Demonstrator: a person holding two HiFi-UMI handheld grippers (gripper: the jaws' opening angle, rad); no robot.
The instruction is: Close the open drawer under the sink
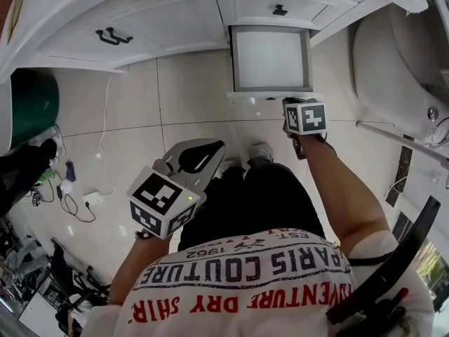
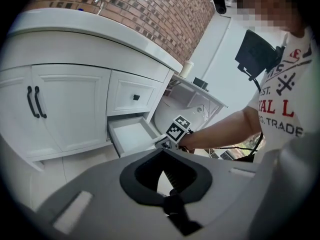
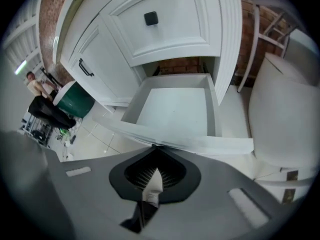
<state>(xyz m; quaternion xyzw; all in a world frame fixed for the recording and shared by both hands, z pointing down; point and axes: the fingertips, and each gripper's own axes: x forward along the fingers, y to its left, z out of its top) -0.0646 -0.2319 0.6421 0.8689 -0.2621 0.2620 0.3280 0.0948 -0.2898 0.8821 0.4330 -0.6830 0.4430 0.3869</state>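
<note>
The open white drawer [image 1: 271, 58] sticks out of the vanity's bottom row and is empty inside; it also shows in the left gripper view [image 2: 131, 134] and fills the right gripper view [image 3: 175, 106]. My right gripper [image 1: 287, 102] is shut, its tips [image 3: 156, 147] pressed against the top edge of the drawer's front panel [image 3: 200, 143]. My left gripper [image 1: 218, 147] hangs shut over the floor tiles, well back from the drawer, holding nothing [image 2: 162, 151].
A shut drawer with a black knob [image 1: 280, 9] sits above the open one. Cabinet doors with black handles [image 1: 112, 37] are to the left. A toilet [image 1: 393, 69] stands close on the right. A green bin [image 1: 31, 104] and cables [image 1: 77, 202] lie at the left.
</note>
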